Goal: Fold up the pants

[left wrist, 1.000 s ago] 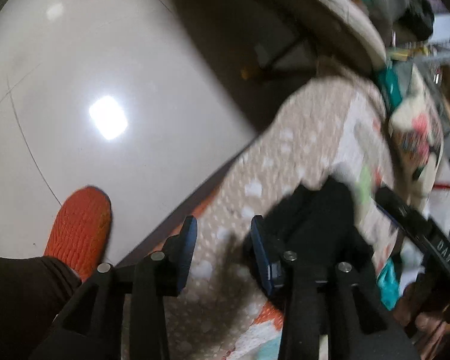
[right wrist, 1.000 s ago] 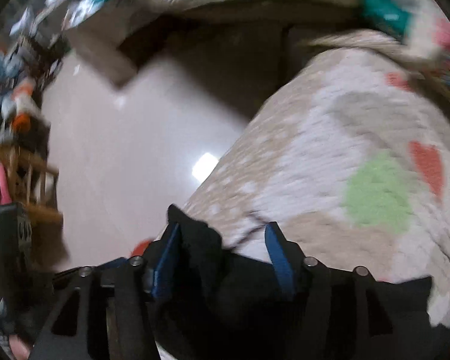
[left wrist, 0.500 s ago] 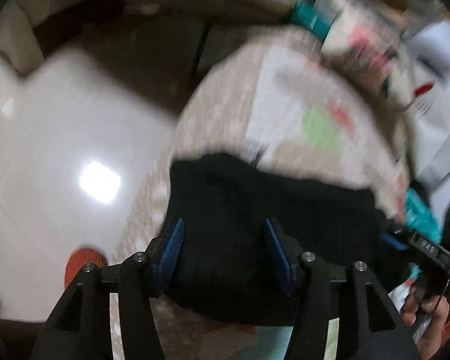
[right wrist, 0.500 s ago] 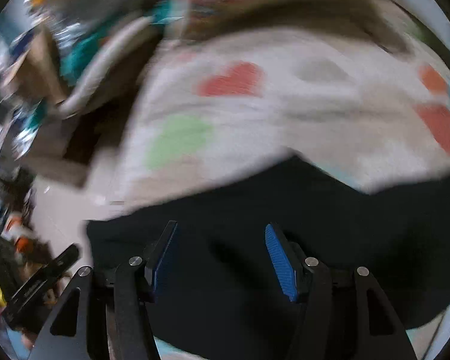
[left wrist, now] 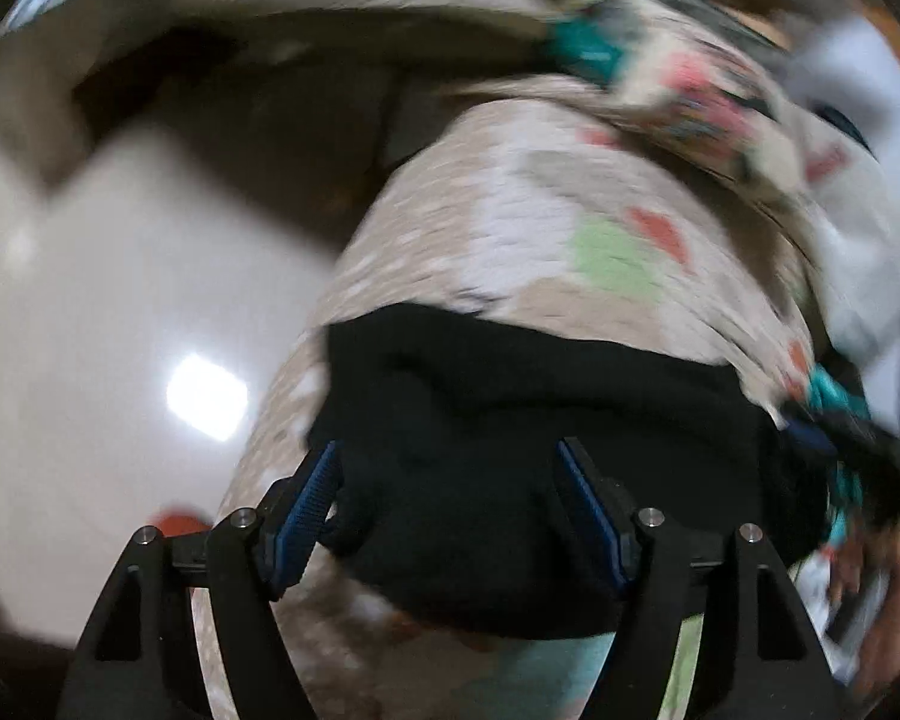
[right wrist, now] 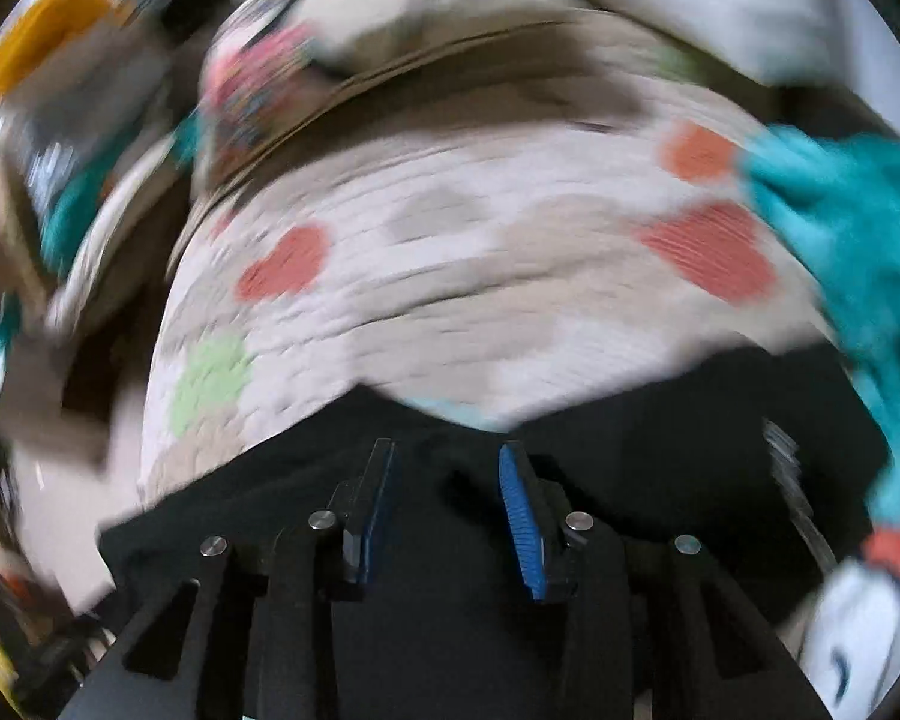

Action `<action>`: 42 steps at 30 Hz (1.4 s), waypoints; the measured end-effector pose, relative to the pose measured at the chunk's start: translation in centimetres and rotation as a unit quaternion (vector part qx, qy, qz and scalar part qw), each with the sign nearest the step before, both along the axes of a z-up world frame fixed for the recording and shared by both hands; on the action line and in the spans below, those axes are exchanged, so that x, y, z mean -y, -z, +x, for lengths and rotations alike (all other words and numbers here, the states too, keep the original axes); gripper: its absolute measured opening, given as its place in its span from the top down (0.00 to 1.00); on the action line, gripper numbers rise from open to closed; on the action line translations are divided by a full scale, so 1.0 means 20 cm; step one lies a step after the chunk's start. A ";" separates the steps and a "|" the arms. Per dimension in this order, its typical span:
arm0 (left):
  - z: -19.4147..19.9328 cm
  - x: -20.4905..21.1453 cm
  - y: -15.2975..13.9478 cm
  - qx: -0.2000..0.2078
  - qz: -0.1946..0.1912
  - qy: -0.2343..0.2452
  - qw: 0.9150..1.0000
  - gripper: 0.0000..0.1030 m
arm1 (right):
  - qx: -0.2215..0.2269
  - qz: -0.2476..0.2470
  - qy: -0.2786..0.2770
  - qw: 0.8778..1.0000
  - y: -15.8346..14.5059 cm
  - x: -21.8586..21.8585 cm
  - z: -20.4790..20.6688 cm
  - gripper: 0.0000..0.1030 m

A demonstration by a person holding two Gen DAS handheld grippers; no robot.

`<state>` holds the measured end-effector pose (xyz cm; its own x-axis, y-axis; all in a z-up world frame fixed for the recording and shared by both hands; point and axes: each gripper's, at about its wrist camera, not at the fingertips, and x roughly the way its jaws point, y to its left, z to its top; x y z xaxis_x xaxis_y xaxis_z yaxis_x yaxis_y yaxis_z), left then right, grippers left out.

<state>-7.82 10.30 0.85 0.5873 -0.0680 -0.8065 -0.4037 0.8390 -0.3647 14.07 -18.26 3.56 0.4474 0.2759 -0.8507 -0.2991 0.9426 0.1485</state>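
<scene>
Black pants (left wrist: 510,396) lie folded on a beige quilt (left wrist: 510,228) with red and green patches, at its near left corner. My left gripper (left wrist: 447,450) hangs over the pants' near left part. Its jaws are opening and stand wide, the cloth under them and not pinched. In the right wrist view the pants (right wrist: 660,438) fill the lower frame. My right gripper (right wrist: 445,447) is low over their far edge. Its jaws are closing, with black cloth showing in the gap between the blue pads (right wrist: 519,510). Both views are blurred by motion.
A glossy pale floor (left wrist: 120,300) lies left of the quilt, with a red slipper (left wrist: 177,521) near its edge. A teal cloth (right wrist: 858,222) lies at the right on the quilt (right wrist: 450,300). A person's hand (left wrist: 882,588) shows at the right edge. Clutter lines the far side.
Both grippers rolled and swung over the pants, which now lie flat below them. The left jaws widened. The right jaws narrowed after letting go of the cloth bunch.
</scene>
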 end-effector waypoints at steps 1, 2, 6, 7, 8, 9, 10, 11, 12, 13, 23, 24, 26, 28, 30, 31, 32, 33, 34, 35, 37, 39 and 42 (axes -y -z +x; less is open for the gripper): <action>0.00 0.03 0.00 0.003 0.007 0.015 1.000 0.31 | -0.001 -0.019 -0.012 1.000 0.03 -0.06 0.03 0.61; 0.02 0.08 0.01 -0.001 0.010 0.037 0.999 0.30 | -0.007 -0.034 -0.022 0.999 0.06 -0.12 0.05 0.64; 0.06 0.17 0.04 -0.025 0.034 0.062 0.997 0.30 | -0.039 -0.103 -0.031 0.993 0.20 -0.30 0.20 0.80; 0.08 0.18 0.04 -0.027 0.038 0.063 0.997 0.30 | -0.035 -0.102 -0.027 0.994 0.19 -0.31 0.23 0.80; 0.09 0.19 0.03 -0.029 0.039 0.062 0.997 0.30 | -0.033 -0.106 -0.016 0.994 0.18 -0.31 0.27 0.81; 0.09 0.18 0.04 -0.029 0.037 0.059 0.997 0.30 | -0.028 -0.127 0.004 0.991 0.17 -0.31 0.32 0.81; 0.08 0.17 0.04 -0.029 0.034 0.057 0.997 0.30 | -0.020 -0.139 0.022 0.990 0.14 -0.30 0.35 0.81; 0.06 0.15 0.04 -0.030 0.033 0.056 0.997 0.30 | -0.013 -0.128 0.027 0.991 0.11 -0.28 0.36 0.81; 0.06 0.15 0.03 -0.028 0.029 0.053 0.998 0.30 | -0.002 -0.087 0.028 0.996 0.04 -0.23 0.35 0.81; 0.07 0.14 0.03 -0.027 0.027 0.052 0.998 0.30 | 0.000 -0.057 0.028 0.998 -0.01 -0.18 0.33 0.80; 0.05 0.23 -0.08 0.014 -0.006 0.083 0.996 0.30 | -0.035 0.074 0.144 0.986 -0.11 0.69 -0.39 0.64; 0.05 0.26 -0.07 0.015 -0.003 0.094 0.995 0.30 | -0.048 0.088 0.160 0.982 -0.06 0.75 -0.46 0.64; 0.04 0.30 -0.05 0.012 0.005 0.107 0.994 0.30 | -0.061 0.111 0.182 0.975 0.03 0.82 -0.52 0.64; 0.03 0.33 -0.02 0.007 0.009 0.124 0.992 0.30 | -0.074 0.132 0.197 0.969 0.10 0.84 -0.52 0.64; 0.02 0.35 0.00 0.004 0.012 0.134 0.991 0.30 | -0.084 0.162 0.211 0.960 0.16 0.85 -0.50 0.64; 0.02 0.35 0.00 0.003 0.014 0.139 0.990 0.30 | -0.087 0.172 0.217 0.957 0.18 0.84 -0.49 0.64; 0.03 0.37 0.01 0.002 0.015 0.149 0.989 0.30 | -0.089 0.172 0.225 0.955 0.19 0.83 -0.47 0.64; 0.03 0.38 0.03 -0.004 0.015 0.156 0.988 0.30 | -0.092 0.166 0.231 0.954 0.22 0.81 -0.46 0.63; 0.04 0.38 0.04 -0.008 0.014 0.157 0.987 0.30 | -0.093 0.165 0.235 0.953 0.23 0.80 -0.45 0.63; 0.05 0.39 0.06 -0.019 0.011 0.160 0.987 0.30 | -0.092 0.167 0.235 0.953 0.23 0.78 -0.43 0.62; 0.07 0.39 0.11 -0.043 0.006 0.162 0.986 0.30 | -0.089 0.175 0.229 0.953 0.22 0.77 -0.44 0.88; 0.06 0.39 0.10 -0.044 0.003 0.161 0.986 0.30 | -0.089 0.174 0.225 0.954 0.20 0.78 -0.48 0.92; 0.06 0.37 0.10 -0.059 -0.008 0.163 0.985 0.30 | -0.082 0.164 0.222 0.958 0.15 0.80 -0.56 0.93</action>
